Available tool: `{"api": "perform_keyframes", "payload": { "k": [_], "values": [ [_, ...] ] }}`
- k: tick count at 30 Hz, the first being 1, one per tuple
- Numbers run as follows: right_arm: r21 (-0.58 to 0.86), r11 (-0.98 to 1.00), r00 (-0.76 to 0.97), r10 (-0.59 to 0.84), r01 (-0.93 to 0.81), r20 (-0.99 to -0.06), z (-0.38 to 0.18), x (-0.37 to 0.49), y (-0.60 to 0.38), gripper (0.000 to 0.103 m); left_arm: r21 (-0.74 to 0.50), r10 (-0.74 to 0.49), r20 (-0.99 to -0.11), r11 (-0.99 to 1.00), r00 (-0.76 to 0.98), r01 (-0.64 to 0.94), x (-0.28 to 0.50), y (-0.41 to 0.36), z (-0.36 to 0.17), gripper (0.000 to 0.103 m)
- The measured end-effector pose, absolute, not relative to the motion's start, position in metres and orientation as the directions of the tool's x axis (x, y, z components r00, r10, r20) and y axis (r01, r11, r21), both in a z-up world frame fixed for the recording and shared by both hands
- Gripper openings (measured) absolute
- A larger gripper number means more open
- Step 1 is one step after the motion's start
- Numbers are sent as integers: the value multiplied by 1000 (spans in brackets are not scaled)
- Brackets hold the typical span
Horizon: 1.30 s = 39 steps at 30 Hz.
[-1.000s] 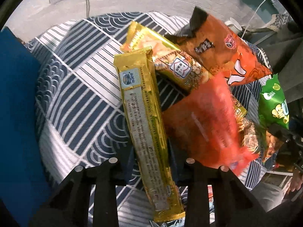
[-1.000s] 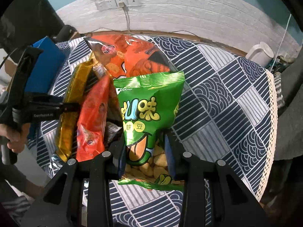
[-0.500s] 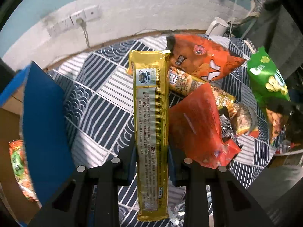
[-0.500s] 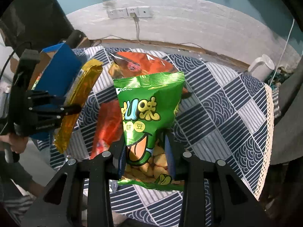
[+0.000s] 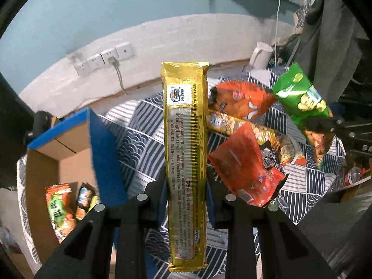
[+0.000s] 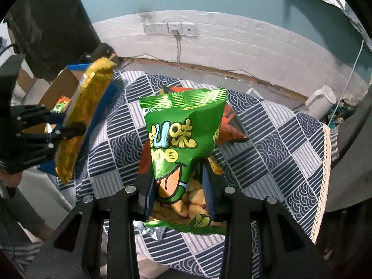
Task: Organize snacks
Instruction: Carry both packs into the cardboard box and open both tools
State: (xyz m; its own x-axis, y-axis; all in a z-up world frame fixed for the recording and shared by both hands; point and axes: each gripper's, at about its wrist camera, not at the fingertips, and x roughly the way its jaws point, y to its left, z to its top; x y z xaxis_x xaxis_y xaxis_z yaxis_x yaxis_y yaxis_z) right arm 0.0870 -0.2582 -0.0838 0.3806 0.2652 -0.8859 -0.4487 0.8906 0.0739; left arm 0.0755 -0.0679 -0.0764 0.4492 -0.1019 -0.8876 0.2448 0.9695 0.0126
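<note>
My left gripper (image 5: 186, 190) is shut on a long gold snack pack (image 5: 184, 139) and holds it upright above the table; the pack also shows in the right wrist view (image 6: 81, 121). My right gripper (image 6: 177, 186) is shut on a green snack bag (image 6: 183, 139), held above the table; the bag also shows in the left wrist view (image 5: 302, 107). An open cardboard box with blue sides (image 5: 69, 144) stands at the left with several snack packs (image 5: 60, 207) inside. Orange (image 5: 244, 102) and red (image 5: 241, 167) bags lie on the table.
The table has a navy and white patterned cloth (image 6: 279, 144). A white kettle (image 6: 322, 102) stands at the far right edge. A white wall with sockets (image 6: 169, 29) runs behind. More snack packs (image 5: 276, 141) lie among the bags.
Both grippers have risen and pulled back with their snacks. The left gripper has swung left, bringing the open box and its contents into view.
</note>
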Motion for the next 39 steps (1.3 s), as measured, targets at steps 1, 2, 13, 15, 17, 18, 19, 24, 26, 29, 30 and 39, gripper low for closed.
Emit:
{"api": "perform_keyframes", "payload": {
  "k": [1,2,13,15,17,18,19,24,26,29,30,39],
  "values": [
    [72,890,382,265,-450,-885,-83,86,-257,34,15,-101,-884,970,457,244,74,-65,-73,28],
    [71,890,382,264,-451,-886,-83,85,-255,34,14,-103,-880,970,463,242,72,-63,-69,28],
    [73,873,386,287,-482,-877,-70,80,-230,34,-12,-134,-857,971,498,239,52,-31,-39,28],
    [70,871,392,289,-487,-873,-67,80,-224,34,-8,-130,-853,972,506,235,49,-24,-36,28],
    [65,867,400,293,-495,-868,-64,79,-217,34,-9,-129,-851,973,509,232,46,-17,-33,28],
    [63,864,402,295,-499,-867,-63,79,-213,34,-12,-131,-850,973,510,229,45,-13,-32,28],
    [64,861,401,299,-504,-866,-62,79,-209,34,-11,-129,-849,974,512,227,44,-9,-31,28],
    [82,845,389,327,-529,-861,-56,80,-186,34,5,-100,-842,981,530,193,40,12,-30,28],
    [85,835,384,338,-543,-859,-53,80,-175,34,-2,-100,-841,983,532,182,39,20,-29,28],
    [96,821,375,358,-563,-855,-48,79,-157,34,16,-74,-833,987,548,157,36,33,-28,28],
    [101,816,372,365,-570,-854,-46,80,-150,34,20,-67,-831,989,552,150,35,37,-28,28],
    [130,776,334,408,-617,-850,-44,85,-93,34,41,-9,-832,996,555,77,30,79,-36,28]
  ]
}}
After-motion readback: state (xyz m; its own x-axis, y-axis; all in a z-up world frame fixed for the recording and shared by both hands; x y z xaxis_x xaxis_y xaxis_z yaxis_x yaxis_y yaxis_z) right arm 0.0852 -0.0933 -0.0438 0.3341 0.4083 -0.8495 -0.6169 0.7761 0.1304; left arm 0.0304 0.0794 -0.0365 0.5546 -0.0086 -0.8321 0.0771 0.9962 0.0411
